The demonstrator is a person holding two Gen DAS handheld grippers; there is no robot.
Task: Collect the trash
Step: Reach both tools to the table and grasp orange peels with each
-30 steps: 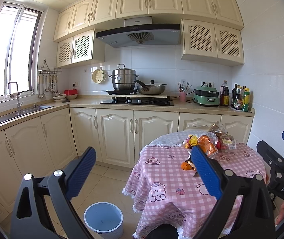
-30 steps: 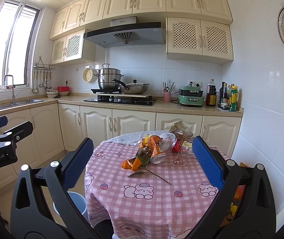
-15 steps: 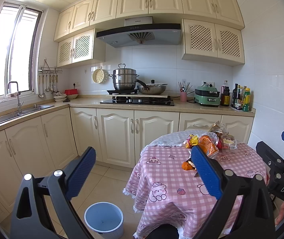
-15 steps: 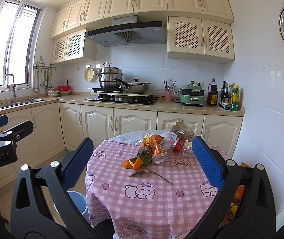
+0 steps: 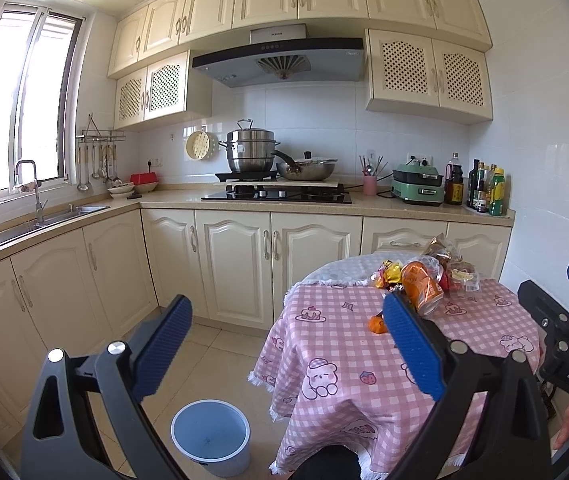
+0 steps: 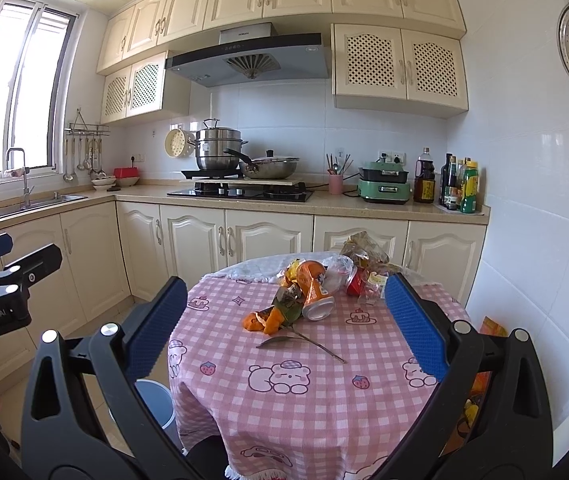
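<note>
Lighting: bright daylight from window (image 5: 24,112), far left of the tongs, overexposed there. Tiles evenly lit; shadows soft. Focus: sharp throughout. Distortion: strong fisheye bowing at edges, dark vignette in corners.

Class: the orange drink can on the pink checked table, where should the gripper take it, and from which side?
Grip the orange can across its round body, coming from the near side above the peel. It lies tipped, open end towards the camera, wrappers crowding behind it.

Home kitchen. Cream cabinets (image 6: 268,236) above and below, range hood (image 6: 248,58) over gas hob (image 6: 240,192) with steamer pot (image 6: 218,148), sink (image 5: 40,220) under window, sauce bottles (image 6: 458,184), small cloth-covered dining tabletop (image 6: 304,380).
</note>
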